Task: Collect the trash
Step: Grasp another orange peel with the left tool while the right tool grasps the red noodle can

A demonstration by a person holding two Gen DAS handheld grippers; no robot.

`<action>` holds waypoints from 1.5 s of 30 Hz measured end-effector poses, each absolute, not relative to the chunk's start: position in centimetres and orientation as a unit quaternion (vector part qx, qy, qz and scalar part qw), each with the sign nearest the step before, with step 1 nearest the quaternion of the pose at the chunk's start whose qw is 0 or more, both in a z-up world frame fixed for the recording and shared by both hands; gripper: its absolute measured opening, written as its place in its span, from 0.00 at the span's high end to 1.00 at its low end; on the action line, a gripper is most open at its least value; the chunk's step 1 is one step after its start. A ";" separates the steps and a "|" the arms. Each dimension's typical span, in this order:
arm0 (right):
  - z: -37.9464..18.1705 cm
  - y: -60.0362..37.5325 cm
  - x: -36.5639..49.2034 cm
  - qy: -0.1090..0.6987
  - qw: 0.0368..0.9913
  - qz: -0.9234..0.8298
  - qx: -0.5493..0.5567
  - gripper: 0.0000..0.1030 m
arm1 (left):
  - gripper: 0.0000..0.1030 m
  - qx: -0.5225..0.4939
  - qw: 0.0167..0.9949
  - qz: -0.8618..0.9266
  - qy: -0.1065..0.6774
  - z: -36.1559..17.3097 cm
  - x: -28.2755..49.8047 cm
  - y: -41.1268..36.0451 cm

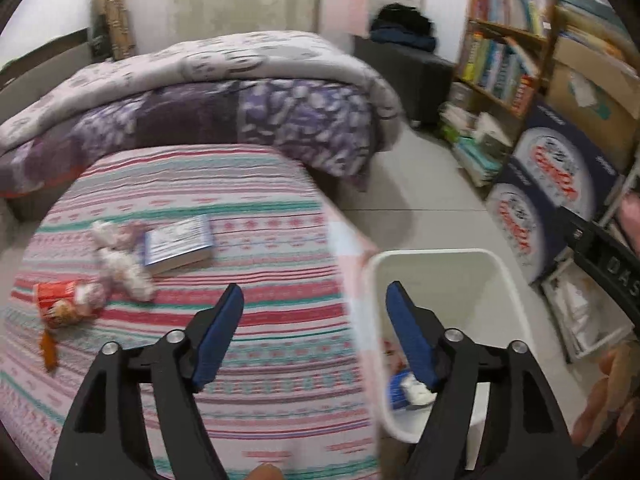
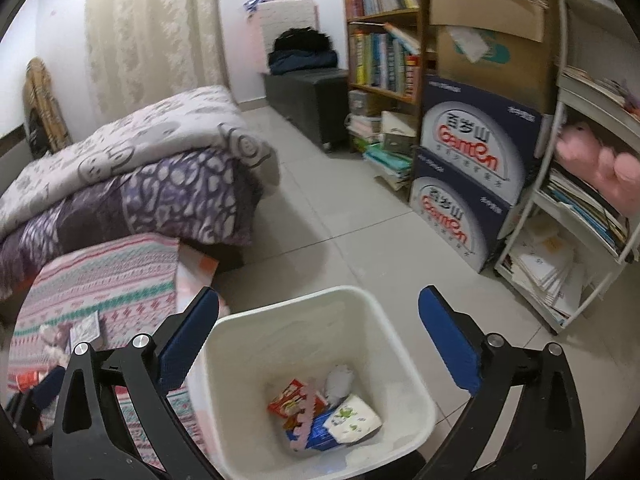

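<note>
While both tongs (image 1: 315, 300) (image 2: 319, 304) gape empty, striped bedspread (image 1: 260, 320) (wrappers left) beside bin (image 2: 248, 344).

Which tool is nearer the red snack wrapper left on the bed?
Left. The left tool hangs open over the striped bedspread, with the red snack wrapper ahead to its left. The right tool is open above the white bin on the floor beside the bed.

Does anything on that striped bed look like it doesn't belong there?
Yes. An orange snack wrapper lies crumpled near the left edge of the striped bedspread, with crumpled white tissue beside it, next to a book. That litter looks out of place; similar trash is already in the white bin.
</note>
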State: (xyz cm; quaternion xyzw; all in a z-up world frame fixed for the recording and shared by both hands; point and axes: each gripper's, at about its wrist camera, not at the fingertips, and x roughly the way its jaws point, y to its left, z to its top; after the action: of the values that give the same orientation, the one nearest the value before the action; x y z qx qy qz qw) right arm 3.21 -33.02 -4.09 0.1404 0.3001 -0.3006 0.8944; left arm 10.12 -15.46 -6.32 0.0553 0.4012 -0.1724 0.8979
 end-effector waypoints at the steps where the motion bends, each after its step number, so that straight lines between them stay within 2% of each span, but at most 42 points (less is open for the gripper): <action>1: -4.1 -32.5 3.5 0.303 0.896 -0.295 0.138 0.07 | 0.26 0.056 0.900 -0.160 0.402 -6.4 10.4 -14.7; 7: -4.3 -28.6 5.6 0.323 0.904 -0.252 0.119 0.07 | 0.21 0.068 0.901 -0.067 0.423 -7.7 12.2 -9.1; 24: -6.7 -17.6 10.7 0.387 0.909 -0.144 0.050 0.07 | 0.23 0.034 0.846 0.129 0.516 -13.4 17.0 9.7; 28: -7.4 -15.1 11.5 0.396 0.912 -0.100 0.033 0.07 | 0.44 0.007 0.835 0.111 0.539 -15.2 17.8 12.7; 29: -7.6 -14.5 11.6 0.397 0.913 -0.088 0.029 0.07 | 0.55 0.004 0.833 0.106 0.543 -15.6 17.9 13.1; 30: -7.8 -13.6 12.0 0.399 0.914 -0.069 0.022 0.07 | 0.59 -0.002 0.830 0.095 0.549 -16.1 18.0 13.6; 31: -8.1 -12.8 12.3 0.401 0.915 -0.052 0.018 0.07 | 0.68 -0.013 0.833 0.082 0.546 -16.1 17.9 13.9; 32: -8.3 -11.9 12.6 0.403 0.914 -0.031 0.013 0.07 | 0.80 -0.017 0.836 0.072 0.544 -16.0 17.8 14.3; 38: -9.5 -5.4 15.2 0.397 0.911 0.108 -0.043 0.07 | 0.84 -0.035 0.838 0.071 0.540 -15.0 16.5 17.6; 45: -11.7 4.6 19.2 0.402 0.867 0.229 -0.186 0.07 | 0.84 -0.113 0.838 0.108 0.522 -11.9 15.6 22.8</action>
State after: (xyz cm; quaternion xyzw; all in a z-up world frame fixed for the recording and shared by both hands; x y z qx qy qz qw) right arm 19.15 4.60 -11.66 -0.1864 0.4020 0.2294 0.8666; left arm 15.62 22.78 -11.92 -0.1132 0.5222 0.1076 0.8384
